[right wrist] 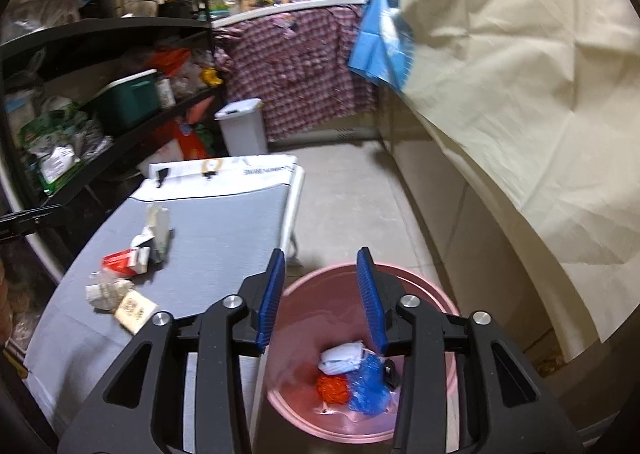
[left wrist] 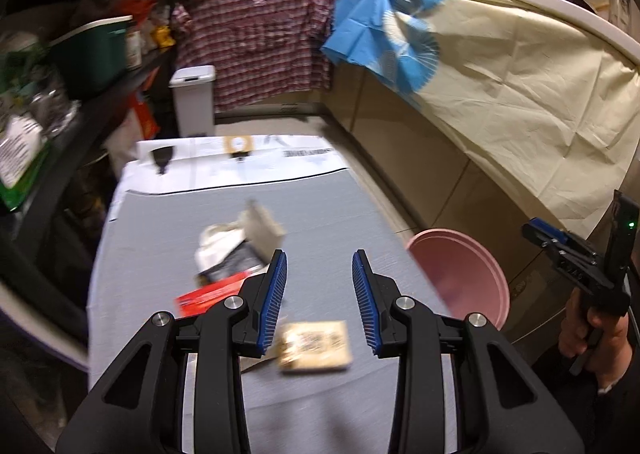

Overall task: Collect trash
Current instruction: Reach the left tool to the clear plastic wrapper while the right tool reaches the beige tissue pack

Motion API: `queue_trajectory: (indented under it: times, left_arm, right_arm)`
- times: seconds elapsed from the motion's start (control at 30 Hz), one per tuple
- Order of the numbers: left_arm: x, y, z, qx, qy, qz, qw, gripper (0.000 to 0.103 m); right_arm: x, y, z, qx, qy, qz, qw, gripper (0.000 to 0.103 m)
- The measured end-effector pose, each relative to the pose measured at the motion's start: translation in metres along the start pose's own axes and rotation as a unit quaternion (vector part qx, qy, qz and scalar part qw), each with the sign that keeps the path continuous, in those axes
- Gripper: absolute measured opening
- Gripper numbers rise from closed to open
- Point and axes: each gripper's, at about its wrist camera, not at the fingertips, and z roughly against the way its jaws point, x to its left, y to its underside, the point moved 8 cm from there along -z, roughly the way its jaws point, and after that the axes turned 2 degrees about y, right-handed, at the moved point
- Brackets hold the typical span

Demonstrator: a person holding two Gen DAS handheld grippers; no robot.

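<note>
My left gripper (left wrist: 319,296) is open and empty above the grey table (left wrist: 320,214). A tan cardboard piece (left wrist: 316,346) lies just below its fingers. A red carton (left wrist: 212,296), white crumpled paper (left wrist: 218,244) and a beige box (left wrist: 262,230) lie left of it. My right gripper (right wrist: 320,294) is open and empty above the pink bin (right wrist: 440,302). The bin holds white paper (right wrist: 340,360), a blue wrapper (right wrist: 368,386) and an orange piece (right wrist: 332,388). The trash pile (right wrist: 136,254) and the tan cardboard (right wrist: 134,310) on the table show at the left.
The pink bin (left wrist: 460,278) stands on the floor right of the table. Black shelves (right wrist: 100,102) full of goods run along the left. A white lidded bin (right wrist: 242,126) stands at the back. A cream cloth (right wrist: 520,94) hangs over the right counter.
</note>
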Motion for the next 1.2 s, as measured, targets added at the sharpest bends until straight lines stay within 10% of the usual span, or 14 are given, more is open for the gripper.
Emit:
queue_trajectory:
  times: [0.6,1.2]
  left_arm:
    - [0.060,0.072,-0.025,0.056,-0.012,0.001,0.9984,0.034]
    - [0.048,0.075,-0.065,0.084,-0.002,-0.034,0.9959,0.034]
  right_arm:
    - [0.141,0.024,-0.027,0.021,-0.126,0.108,0.986,0.055]
    - [0.227,0.098,-0.097,0.135,-0.220,0.220,0.941,0.072]
